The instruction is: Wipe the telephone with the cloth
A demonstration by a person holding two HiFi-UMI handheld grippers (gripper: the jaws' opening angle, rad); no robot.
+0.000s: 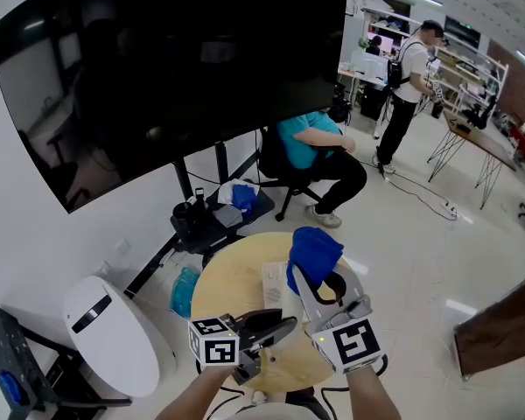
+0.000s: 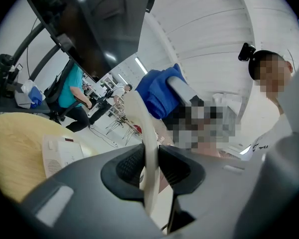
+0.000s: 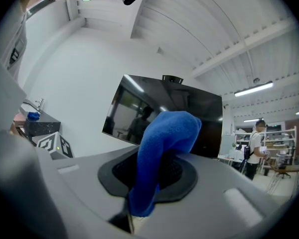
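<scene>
A blue cloth (image 1: 315, 250) hangs bunched over the round wooden table (image 1: 223, 278), and my right gripper (image 1: 306, 276) is shut on it. In the right gripper view the cloth (image 3: 164, 138) fills the gap between the jaws of the right gripper (image 3: 152, 171) and bulges upward. My left gripper (image 1: 276, 329) is beside it on the left, shut on a cream curved handset (image 2: 143, 143) that stands edge-on between the jaws of the left gripper (image 2: 149, 168). The white telephone base (image 1: 272, 285) lies on the table below both grippers. The left gripper view shows the telephone base (image 2: 60, 153) and the cloth (image 2: 157, 91) too.
A large black screen (image 1: 175, 68) on a stand rises behind the table. A white rounded appliance (image 1: 114, 331) stands at the left, and a blue bag (image 1: 185, 289) lies beside the table. One person sits on a chair (image 1: 319, 151); another person (image 1: 409, 86) stands far back.
</scene>
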